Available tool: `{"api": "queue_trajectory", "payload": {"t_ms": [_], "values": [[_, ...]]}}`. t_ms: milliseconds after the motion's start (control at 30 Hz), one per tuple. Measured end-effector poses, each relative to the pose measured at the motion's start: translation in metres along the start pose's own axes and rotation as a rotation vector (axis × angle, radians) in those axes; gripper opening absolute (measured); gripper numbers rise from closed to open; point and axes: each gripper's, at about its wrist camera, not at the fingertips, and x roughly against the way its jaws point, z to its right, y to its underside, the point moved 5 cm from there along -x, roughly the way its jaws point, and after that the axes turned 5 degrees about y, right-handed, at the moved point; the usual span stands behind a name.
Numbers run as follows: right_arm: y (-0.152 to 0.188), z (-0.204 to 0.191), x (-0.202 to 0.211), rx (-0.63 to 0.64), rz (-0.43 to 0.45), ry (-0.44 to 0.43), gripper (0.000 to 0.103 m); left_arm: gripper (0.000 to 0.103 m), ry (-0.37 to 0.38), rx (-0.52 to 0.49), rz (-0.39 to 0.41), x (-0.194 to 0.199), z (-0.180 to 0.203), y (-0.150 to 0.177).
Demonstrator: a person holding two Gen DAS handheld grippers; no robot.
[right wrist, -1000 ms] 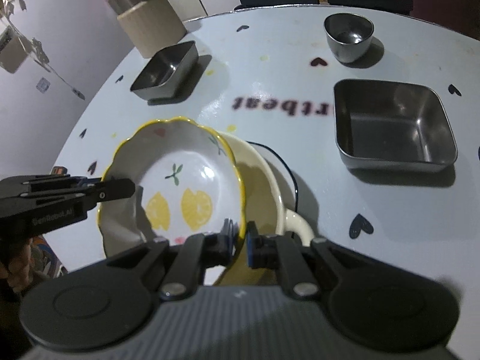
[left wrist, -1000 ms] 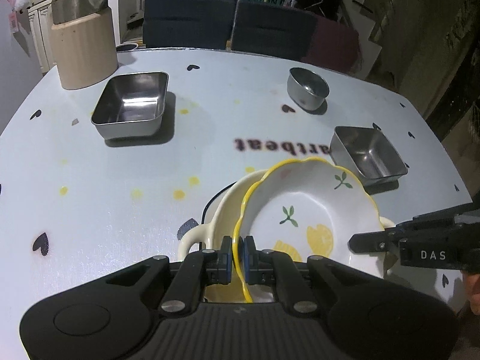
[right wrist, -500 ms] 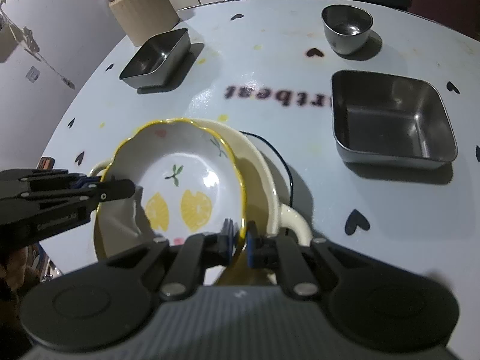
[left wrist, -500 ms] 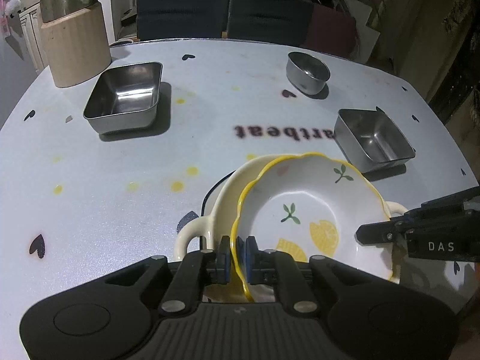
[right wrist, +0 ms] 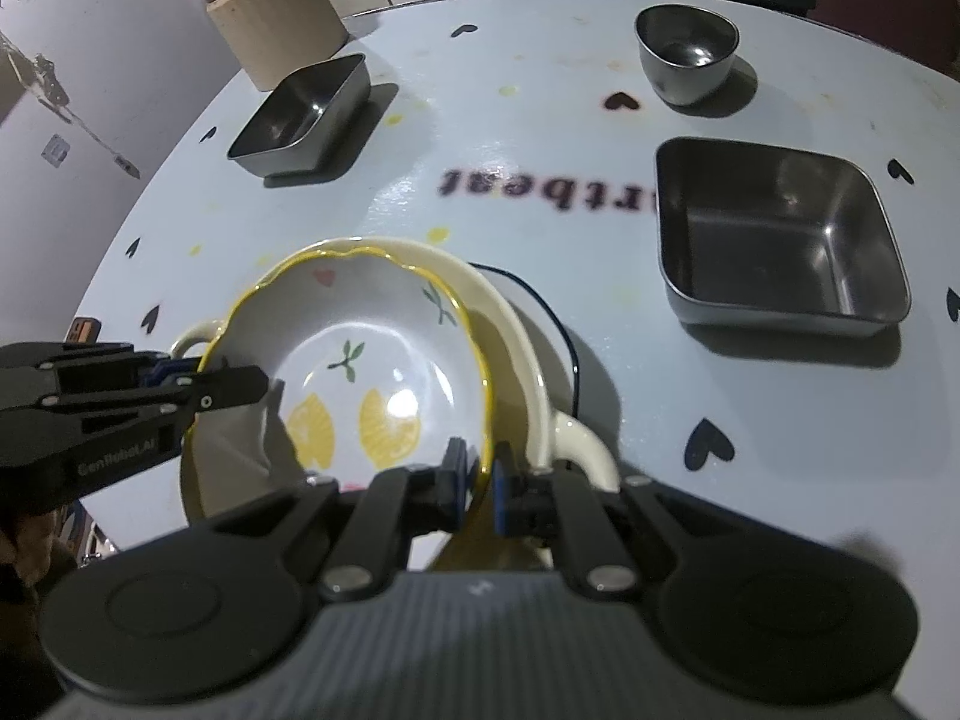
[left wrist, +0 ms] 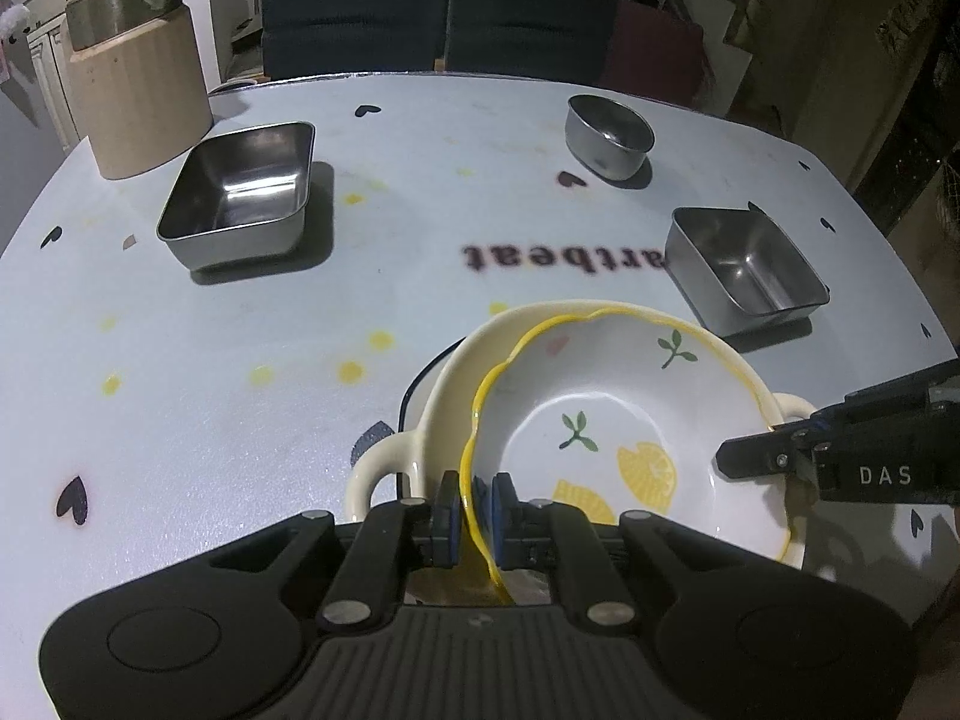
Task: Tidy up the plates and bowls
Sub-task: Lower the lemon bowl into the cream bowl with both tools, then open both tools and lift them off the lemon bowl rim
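A white bowl with a wavy yellow rim and lemon prints [left wrist: 624,420] [right wrist: 366,354] sits inside a larger cream dish with two handles [left wrist: 444,396] [right wrist: 522,360]. My left gripper [left wrist: 477,510] is shut on the lemon bowl's near rim. From the opposite side my right gripper [right wrist: 480,480] is shut on the same rim. Each gripper shows in the other's view, the right gripper [left wrist: 798,459] at the right edge and the left gripper [right wrist: 186,390] at the left. A thin dark-rimmed plate [right wrist: 558,330] lies under the cream dish.
On the pale table [left wrist: 240,330] stand a steel rectangular tray [left wrist: 240,198] at the far left, a round steel bowl [left wrist: 609,135] at the back, and a square steel tray [left wrist: 744,264] [right wrist: 774,234] on the right. A beige canister [left wrist: 138,90] stands at the far left corner.
The lemon bowl, held by both grippers, has settled lower and sits deeper in the cream dish. The grippers keep their hold.
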Motion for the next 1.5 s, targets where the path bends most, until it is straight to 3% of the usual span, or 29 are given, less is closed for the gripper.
{"api": "queue_trajectory", "payload": {"t_ms": [700, 833, 1067, 1167, 1233, 1300, 1367, 1500], "values": [[0.0, 0.003, 0.002, -0.048, -0.011, -0.017, 0.01, 0.011, 0.0, 0.068, -0.005, 0.02, -0.005, 0.0], [0.002, 0.002, 0.01, -0.012, 0.01, -0.01, 0.015, 0.013, 0.002, 0.085, 0.012, 0.033, -0.006, -0.003], [0.003, 0.005, 0.038, 0.022, 0.088, -0.044, 0.016, 0.036, 0.026, 0.098, 0.076, 0.051, 0.005, -0.015], [-0.003, 0.011, 0.059, 0.021, 0.172, -0.069, 0.031, 0.044, 0.041, 0.095, 0.111, 0.055, 0.015, -0.026], [-0.008, 0.018, 0.072, 0.02, 0.233, -0.077, 0.048, 0.05, 0.06, 0.091, 0.136, 0.056, 0.024, -0.034], [-0.013, 0.028, 0.083, 0.023, 0.288, -0.075, 0.056, 0.057, 0.08, 0.091, 0.157, 0.053, 0.034, -0.044], [-0.02, 0.04, 0.091, 0.019, 0.34, -0.062, 0.063, 0.074, 0.081, 0.086, 0.184, 0.05, 0.044, -0.054], [-0.034, 0.074, 0.104, 0.004, 0.433, -0.01, 0.078, 0.093, 0.095, 0.074, 0.214, 0.033, 0.068, -0.074]]}}
